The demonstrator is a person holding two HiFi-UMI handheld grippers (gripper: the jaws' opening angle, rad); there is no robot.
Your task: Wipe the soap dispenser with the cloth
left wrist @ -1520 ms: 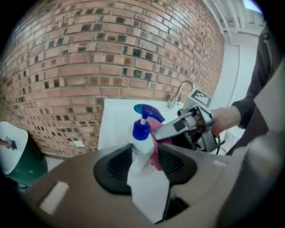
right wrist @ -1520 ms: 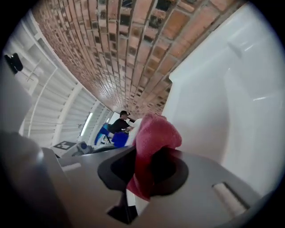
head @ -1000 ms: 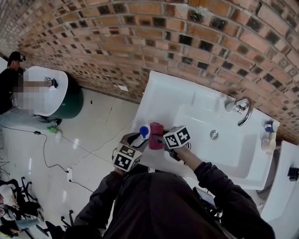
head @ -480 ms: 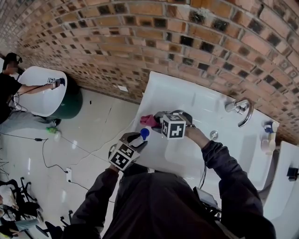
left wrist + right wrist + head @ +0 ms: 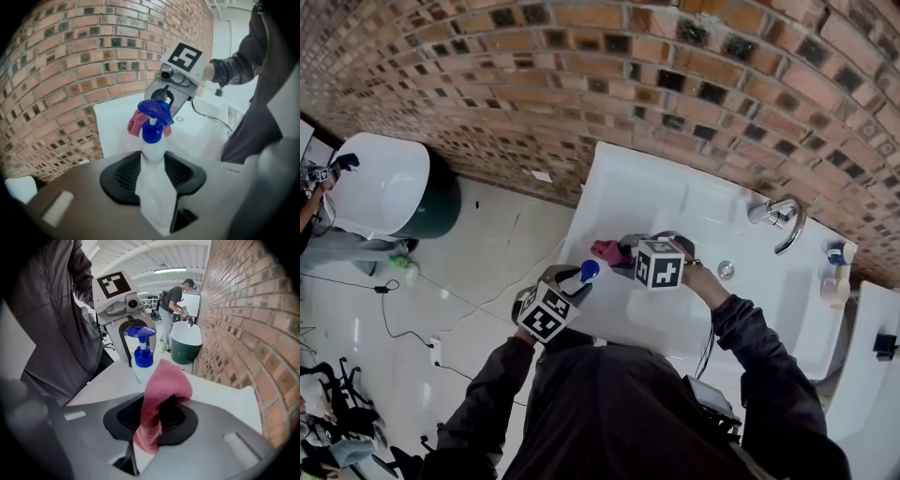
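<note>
The left gripper is clamped on the soap dispenser, a white bottle with a blue pump head. Its jaws have just been closing, with the bottle's body standing upright between them in the left gripper view. The bottle is held off the surface, above the left edge of the white washbasin near its front-left corner.

The right gripper grips a pink cloth. In the right gripper view the cloth is pinched between the jaws, one bunched end rising above them and the other hanging below. The cloth sits just beside the blue pump head, on the basin side – whether the two touch cannot be told.

A chrome tap stands at the basin's back edge, and a second dispenser bottle stands at its right edge. A brick wall runs behind the basin.
</note>
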